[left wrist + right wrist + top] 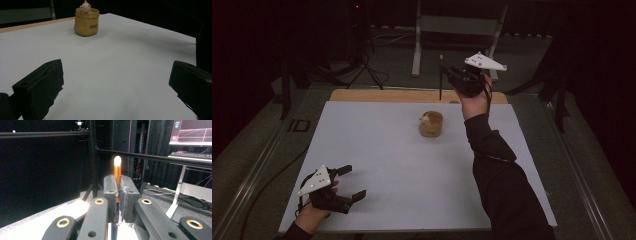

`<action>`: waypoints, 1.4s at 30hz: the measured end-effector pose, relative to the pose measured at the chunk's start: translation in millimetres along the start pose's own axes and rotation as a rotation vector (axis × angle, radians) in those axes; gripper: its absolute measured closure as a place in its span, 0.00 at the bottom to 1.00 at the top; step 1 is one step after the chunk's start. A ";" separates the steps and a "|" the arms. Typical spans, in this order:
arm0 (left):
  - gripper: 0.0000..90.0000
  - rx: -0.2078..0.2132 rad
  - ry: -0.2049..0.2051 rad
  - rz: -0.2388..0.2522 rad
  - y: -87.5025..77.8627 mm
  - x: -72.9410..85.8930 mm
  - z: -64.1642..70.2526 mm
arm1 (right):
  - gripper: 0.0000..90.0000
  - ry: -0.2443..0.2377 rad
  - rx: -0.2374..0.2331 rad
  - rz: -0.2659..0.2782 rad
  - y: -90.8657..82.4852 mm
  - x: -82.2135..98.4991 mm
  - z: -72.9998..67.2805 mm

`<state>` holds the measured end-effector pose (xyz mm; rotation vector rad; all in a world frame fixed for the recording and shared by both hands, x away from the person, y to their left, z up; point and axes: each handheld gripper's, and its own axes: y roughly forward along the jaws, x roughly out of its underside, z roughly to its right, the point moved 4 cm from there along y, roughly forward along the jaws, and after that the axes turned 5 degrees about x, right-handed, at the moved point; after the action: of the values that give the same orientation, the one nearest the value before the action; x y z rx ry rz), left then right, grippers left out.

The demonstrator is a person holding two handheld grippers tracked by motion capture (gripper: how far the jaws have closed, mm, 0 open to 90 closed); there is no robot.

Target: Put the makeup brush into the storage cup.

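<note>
the right tongs [447, 70] are clamped on a thin orange stick with a pale rounded tip [117, 173], holding it upright above the far edge of the white tabletop [412, 170]. the tan sack-shaped pot with a small pale figure at its rim [431, 123] stands just nearer on the tabletop. the left tongs [352, 182] rest apart at the near left corner, clamping nothing.

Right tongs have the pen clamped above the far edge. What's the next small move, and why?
Probably bring the right tongs toward the person and lower them until the pen hangs over the cup. The pen is clamped upright with its lower end near the table's far edge, beyond the cup, whose mouth is partly taken by a small figure. The left tongs rest open, well clear.
</note>
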<state>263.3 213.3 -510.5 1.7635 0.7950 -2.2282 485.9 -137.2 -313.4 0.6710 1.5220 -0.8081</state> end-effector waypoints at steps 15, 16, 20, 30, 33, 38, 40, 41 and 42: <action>0.01 0.003 -0.004 -0.001 0.3 0.5 0.2 | 0.94 0.030 0.016 -0.034 15.1 21.8 5.4; 0.01 0.004 -0.003 -0.003 0.3 0.6 0.2 | 0.94 0.034 0.016 -0.037 15.9 23.5 5.4; 0.01 0.004 -0.003 0.000 0.3 0.5 0.1 | 0.94 0.042 0.018 -0.051 20.3 33.7 7.0; 0.01 0.006 0.000 -0.002 0.4 0.3 0.5 | 0.94 0.065 0.020 -0.082 29.2 57.6 12.0; 0.01 0.005 -0.005 -0.001 0.4 0.4 0.5 | 0.94 0.081 0.022 -0.099 31.7 66.2 13.6; 0.01 0.005 -0.005 -0.001 0.3 0.4 0.5 | 0.94 0.081 0.028 -0.125 34.8 77.1 14.6; 0.01 0.006 -0.005 0.000 0.3 0.4 0.6 | 0.94 0.089 0.048 -0.146 36.3 84.4 15.2; 0.01 0.005 -0.004 -0.002 0.3 0.4 0.6 | 0.94 0.096 0.050 -0.150 37.1 86.5 15.3; 0.01 0.005 -0.003 -0.001 0.4 0.4 0.7 | 0.94 0.100 0.047 -0.155 37.6 88.3 15.4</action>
<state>262.8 212.6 -510.8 1.7625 0.7903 -2.2344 515.6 -130.9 -405.7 0.6415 1.6657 -0.9415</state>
